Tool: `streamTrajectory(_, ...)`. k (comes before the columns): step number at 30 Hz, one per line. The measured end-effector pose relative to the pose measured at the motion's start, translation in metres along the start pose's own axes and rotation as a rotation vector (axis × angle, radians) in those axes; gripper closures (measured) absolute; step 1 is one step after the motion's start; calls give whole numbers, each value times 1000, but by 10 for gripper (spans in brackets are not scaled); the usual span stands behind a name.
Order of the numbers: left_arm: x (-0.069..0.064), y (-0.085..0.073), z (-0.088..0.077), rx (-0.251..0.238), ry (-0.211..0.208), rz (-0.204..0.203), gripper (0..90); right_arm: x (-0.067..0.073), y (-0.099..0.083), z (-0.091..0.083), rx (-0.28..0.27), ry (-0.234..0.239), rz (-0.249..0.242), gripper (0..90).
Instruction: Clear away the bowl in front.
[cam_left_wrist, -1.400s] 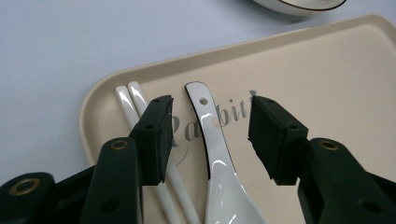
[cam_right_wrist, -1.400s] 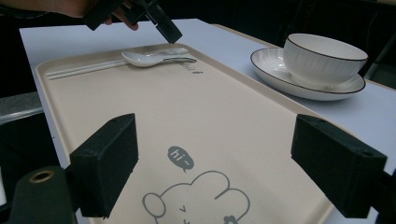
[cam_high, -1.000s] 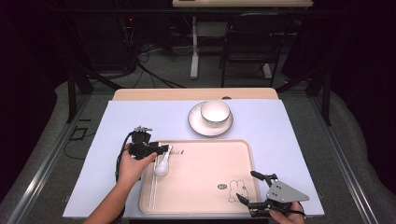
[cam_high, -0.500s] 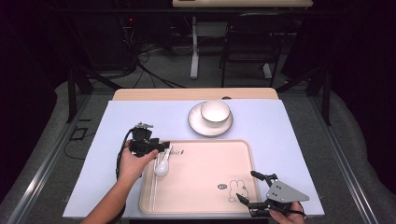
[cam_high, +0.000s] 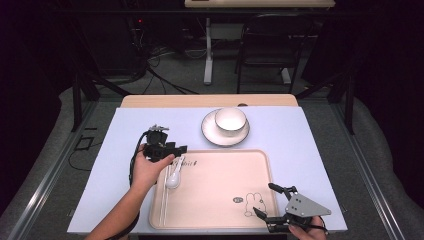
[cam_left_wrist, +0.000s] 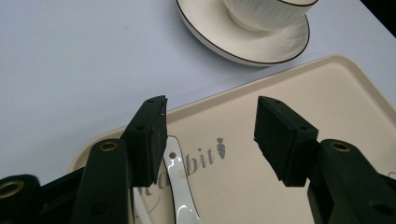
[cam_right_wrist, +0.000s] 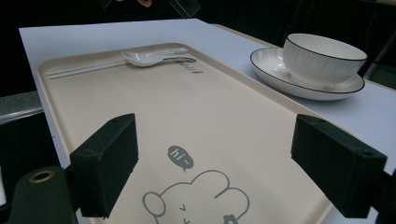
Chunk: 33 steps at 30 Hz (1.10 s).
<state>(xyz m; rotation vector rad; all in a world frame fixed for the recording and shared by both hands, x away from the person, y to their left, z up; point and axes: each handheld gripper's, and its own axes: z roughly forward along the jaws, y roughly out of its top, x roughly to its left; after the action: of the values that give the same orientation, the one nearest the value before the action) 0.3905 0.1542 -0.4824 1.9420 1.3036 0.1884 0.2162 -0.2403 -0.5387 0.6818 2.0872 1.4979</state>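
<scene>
Left gripper view: spoon (cam_left_wrist: 180, 196) beneath open tool (cam_left_wrist: 210, 126).

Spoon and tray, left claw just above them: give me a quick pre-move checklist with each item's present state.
1. Spoon lies on the tray, beside the chopsticks: ok.
2. Left claw open, nothing between its jaws: ok.
3. Right claw open, holding nothing, over the tray's near right corner: ok.
4. Bowl upright on its saucer, off the tray: ok.
5. Bowl's contents: cannot tell.
</scene>
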Motion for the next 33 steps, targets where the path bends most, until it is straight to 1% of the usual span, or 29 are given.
streamTrajectory(10,-6,12,5,4,-3,5,443,0,0,0,1,1,3,145)
streamTrajectory(12,-9,18,7,1,-3,5,443,0,0,-1,1,1,3,145)
streamTrajectory(15,-12,23,11,6,-4,14,443,0,0,0,1,1,3,145)
streamTrajectory(17,-13,25,13,6,-6,15,443,0,0,0,1,1,3,145)
streamTrajectory(19,-16,30,17,12,-14,13,442,0,0,-1,0,0,4,145)
streamTrajectory(24,-18,38,24,15,-18,4,442,0,0,-1,-1,1,3,145)
streamTrajectory(26,-19,39,25,14,-17,3,442,0,0,-1,-1,2,3,145)
streamTrajectory(27,-19,42,28,17,-18,3,442,0,0,-1,-2,1,2,145)
streamTrajectory(30,-20,46,30,7,-12,-3,442,0,0,-1,-2,2,1,145)
streamTrajectory(33,-20,48,32,12,-12,-4,442,0,0,-1,-2,1,2,145)
